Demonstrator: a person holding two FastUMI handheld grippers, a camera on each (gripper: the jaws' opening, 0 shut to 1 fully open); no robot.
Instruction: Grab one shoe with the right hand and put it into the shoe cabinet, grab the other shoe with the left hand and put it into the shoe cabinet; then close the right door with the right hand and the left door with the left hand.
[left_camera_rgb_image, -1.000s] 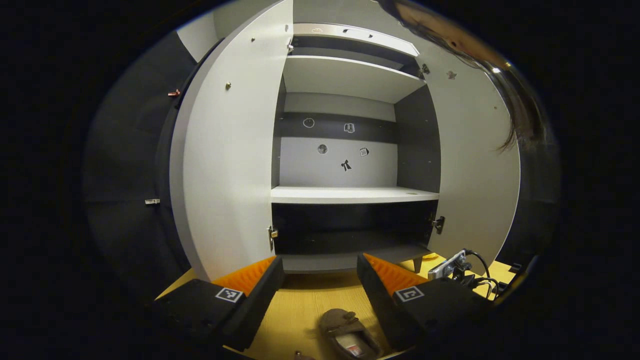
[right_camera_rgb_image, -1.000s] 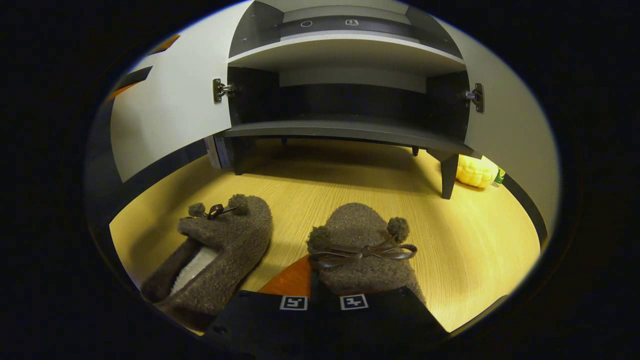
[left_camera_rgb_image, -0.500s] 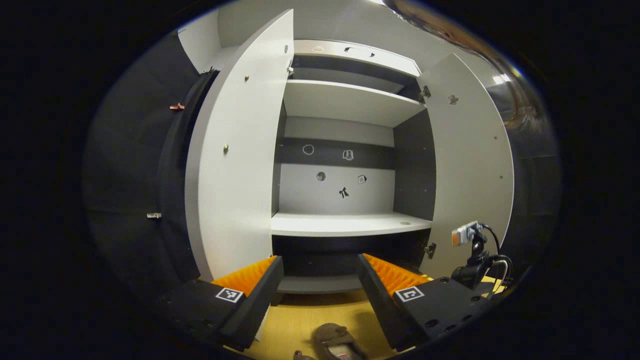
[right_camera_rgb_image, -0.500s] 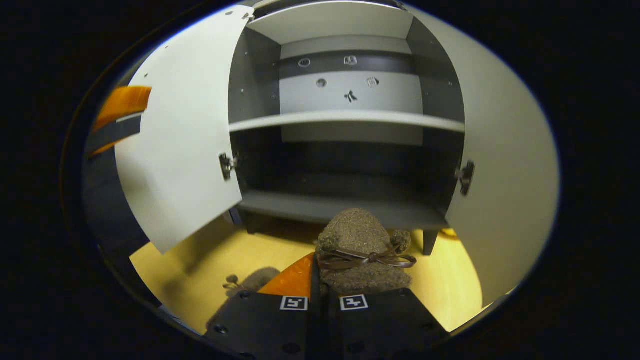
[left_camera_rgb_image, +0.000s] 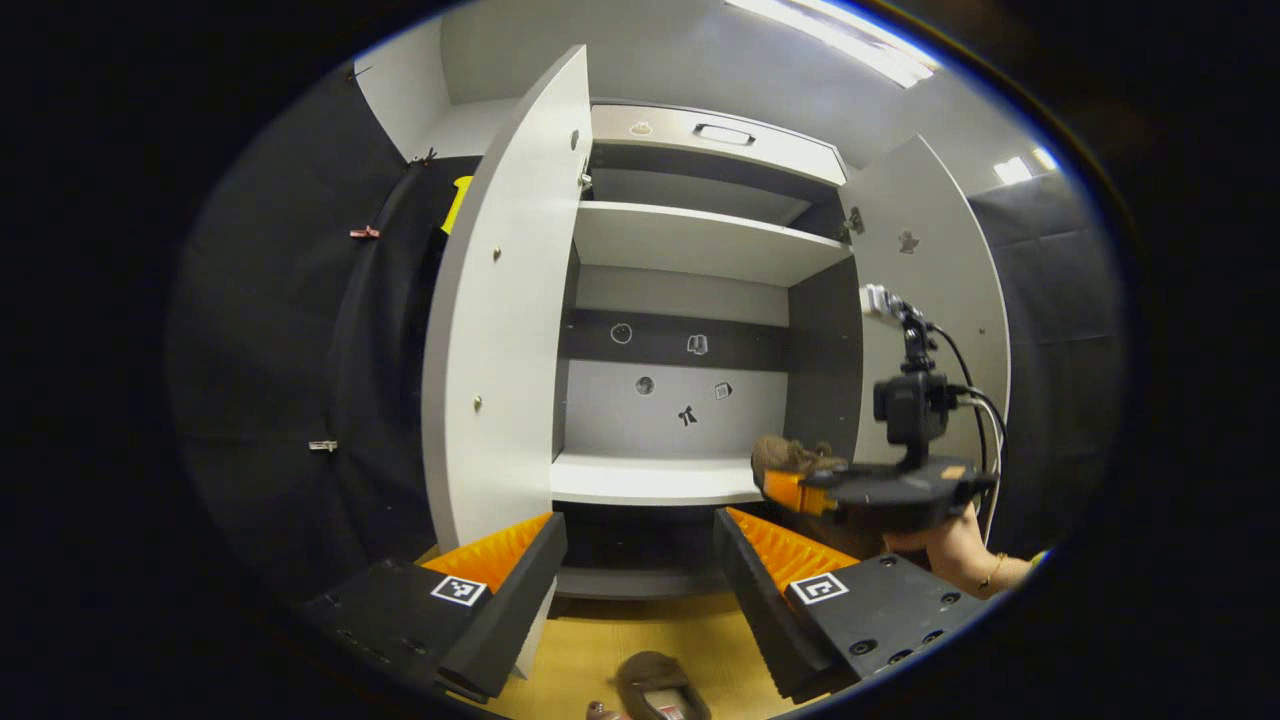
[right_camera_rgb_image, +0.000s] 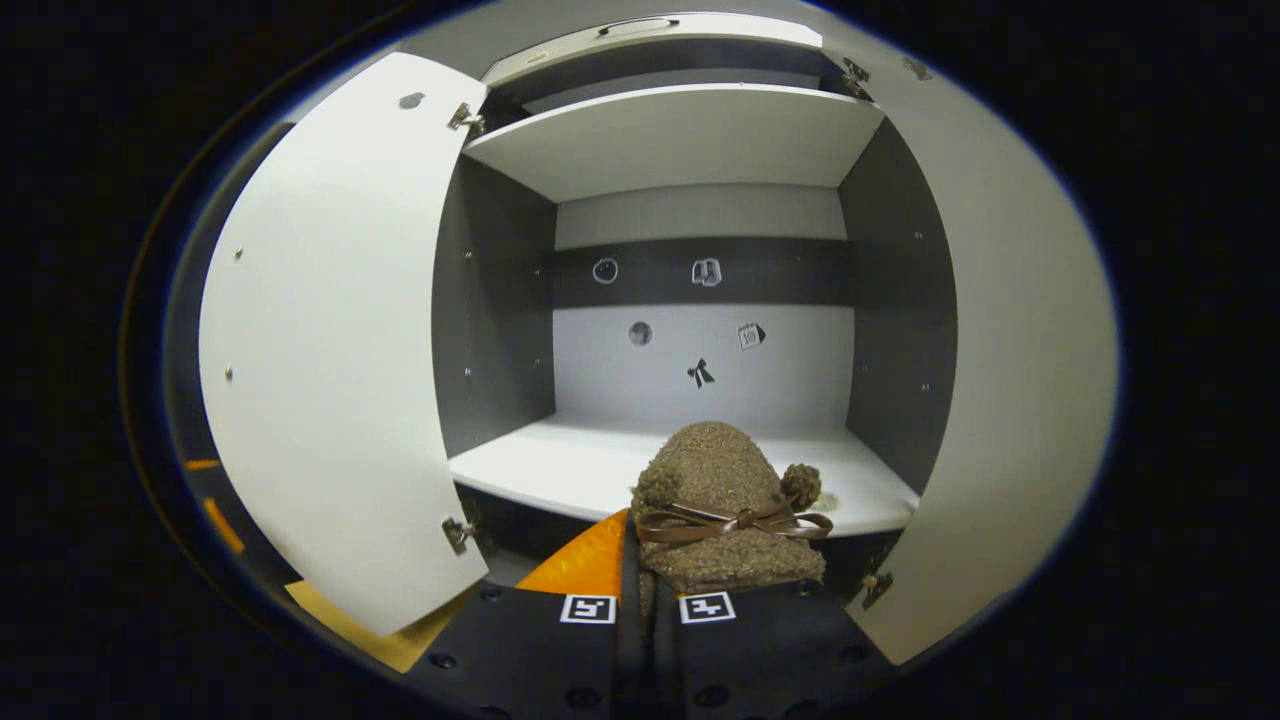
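Note:
A brown fuzzy slipper with a bow (right_camera_rgb_image: 725, 495) is held off the floor, my right gripper (right_camera_rgb_image: 640, 565) shut on its heel end. Its toe hangs just in front of the white middle shelf (right_camera_rgb_image: 560, 470) of the shoe cabinet. In the left gripper view the same slipper (left_camera_rgb_image: 785, 455) and right gripper (left_camera_rgb_image: 800, 490) hover at the shelf's (left_camera_rgb_image: 640, 480) right front corner. The other slipper (left_camera_rgb_image: 655, 690) lies on the wooden floor below my left gripper (left_camera_rgb_image: 640, 570), which is open and holds nothing. Both cabinet doors, left (left_camera_rgb_image: 500, 330) and right (left_camera_rgb_image: 935, 270), stand wide open.
A hand (left_camera_rgb_image: 950, 560) holds the right gripper beside the right door. The left door (right_camera_rgb_image: 330, 380) and right door (right_camera_rgb_image: 1010, 400) flank the opening. An upper shelf (right_camera_rgb_image: 680, 140) sits above, and small stickers mark the back panel (right_camera_rgb_image: 700, 340). Wooden floor (left_camera_rgb_image: 650, 630) lies below.
My right gripper has lifted the slipper from the floor up to the middle shelf's height. The left gripper view has risen a little, its gripper still open over the other slipper.

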